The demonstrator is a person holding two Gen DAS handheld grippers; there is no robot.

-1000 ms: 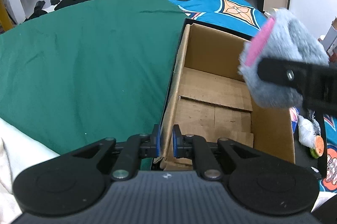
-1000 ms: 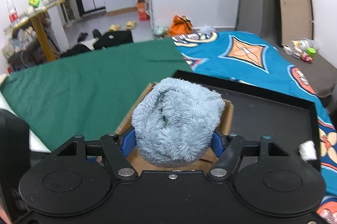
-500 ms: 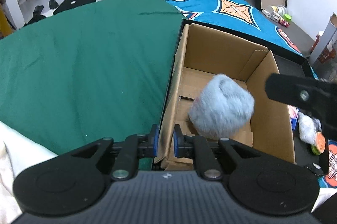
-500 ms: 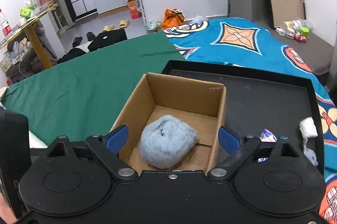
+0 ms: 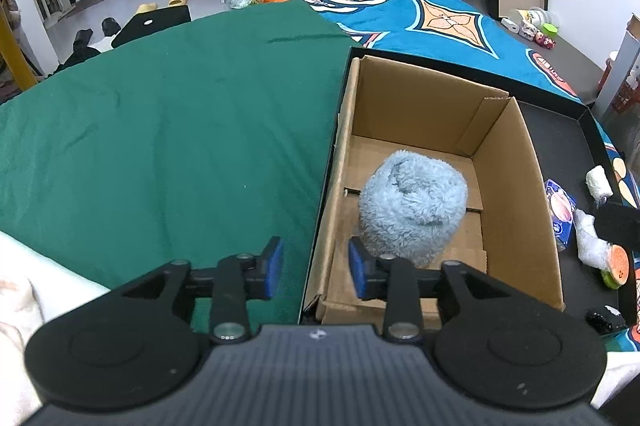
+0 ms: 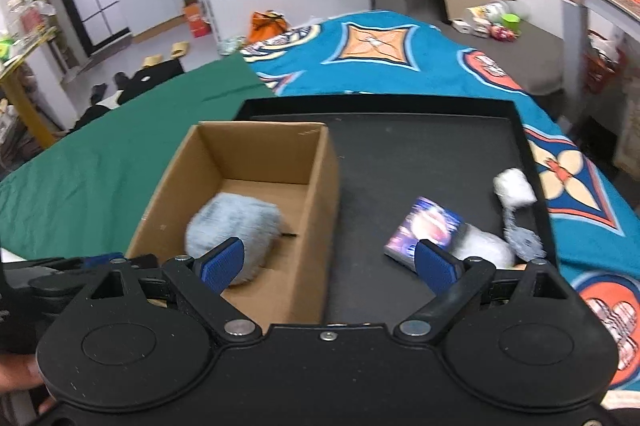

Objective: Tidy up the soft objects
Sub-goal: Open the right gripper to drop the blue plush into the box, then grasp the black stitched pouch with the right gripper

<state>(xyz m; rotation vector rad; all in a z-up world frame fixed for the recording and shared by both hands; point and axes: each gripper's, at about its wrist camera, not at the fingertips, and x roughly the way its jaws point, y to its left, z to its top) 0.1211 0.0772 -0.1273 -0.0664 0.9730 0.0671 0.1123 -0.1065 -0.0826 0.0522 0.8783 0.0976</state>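
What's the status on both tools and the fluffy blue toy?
Left tool just opened, straddling the box wall, gripping nothing. Right tool wide open, empty. Fluffy blue toy lying in cardboard box. Nothing in the way.

Even, bright indoor light filled both views; fisheye bending curved the edges, and motion blur smeared the right view.

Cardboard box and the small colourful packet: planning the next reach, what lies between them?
Only bare black tray separates brown cardboard box and packet, in the right wrist view.
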